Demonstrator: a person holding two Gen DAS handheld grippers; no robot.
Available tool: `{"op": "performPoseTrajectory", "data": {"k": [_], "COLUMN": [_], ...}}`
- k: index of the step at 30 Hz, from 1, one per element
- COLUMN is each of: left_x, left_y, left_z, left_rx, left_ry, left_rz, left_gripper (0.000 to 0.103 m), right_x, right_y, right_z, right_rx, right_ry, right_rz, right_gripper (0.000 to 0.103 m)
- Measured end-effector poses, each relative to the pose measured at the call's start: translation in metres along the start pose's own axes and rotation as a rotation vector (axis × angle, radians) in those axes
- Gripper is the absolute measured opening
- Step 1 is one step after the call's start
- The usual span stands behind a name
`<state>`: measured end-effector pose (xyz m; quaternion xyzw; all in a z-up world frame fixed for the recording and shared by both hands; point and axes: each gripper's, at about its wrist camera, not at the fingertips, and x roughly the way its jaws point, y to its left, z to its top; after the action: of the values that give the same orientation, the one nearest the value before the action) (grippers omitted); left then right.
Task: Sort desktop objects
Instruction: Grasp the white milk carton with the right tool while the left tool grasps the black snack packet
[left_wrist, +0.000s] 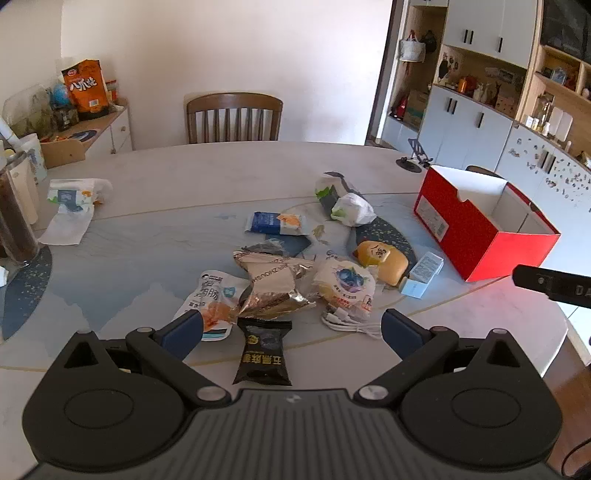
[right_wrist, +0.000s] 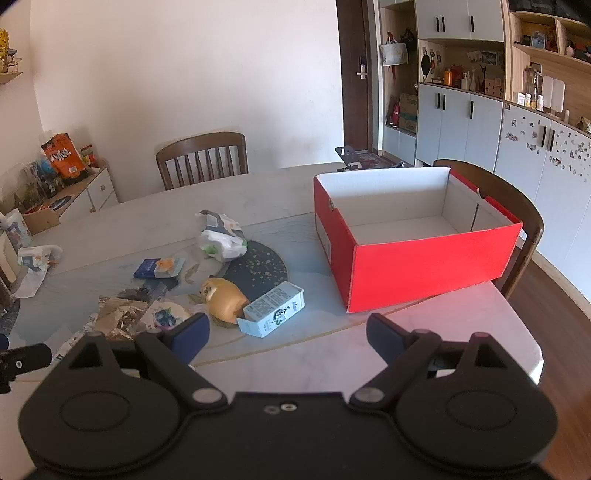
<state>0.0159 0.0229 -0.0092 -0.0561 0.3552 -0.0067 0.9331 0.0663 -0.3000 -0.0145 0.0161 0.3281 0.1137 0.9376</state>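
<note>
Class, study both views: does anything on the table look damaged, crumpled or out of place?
Yes. The foil wrapper mid-pile is torn open and crumpled. A white cable lies tangled among the snacks. The red box holds nothing that shows.

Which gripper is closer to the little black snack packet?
Left. The left gripper hangs open right over the black snack packet, which lies between its fingers. The right gripper is open farther right, near the red box.
</note>
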Motion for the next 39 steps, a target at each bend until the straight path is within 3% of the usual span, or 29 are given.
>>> {"op": "performPoseTrajectory", "data": {"k": [14,23,29,39], "left_x": [0.01,0.036,0.058,0.082], "left_y": [0.007,0.008,0.009,0.013], "left_z": [0.002,-0.008,-0.021,-0.034], "left_rx": [0.003,0.06,0.095,0.098], "left_ry": [0.0,0.022,0.048,0.081], "left_rz": [-0.02,0.019,0.024,0.039], "left_gripper": [0.103,0.103,0.103,0.1], "right_x": [0.023,0.055,0.09,0.144], "right_y": [0.009,0.019,0.026,0.025], "right_z": [0.011,0.017,0.014,0.006], "right_rx": [-0.009,-0.03,-0.058,-0.041], "right_ry": [-0.021,-0.034,0.007,0.099], "right_rz": [-0.005,-0.016,-0.015,-0.099], "right_gripper": [0.092,0.09,0.087,0.083]}}
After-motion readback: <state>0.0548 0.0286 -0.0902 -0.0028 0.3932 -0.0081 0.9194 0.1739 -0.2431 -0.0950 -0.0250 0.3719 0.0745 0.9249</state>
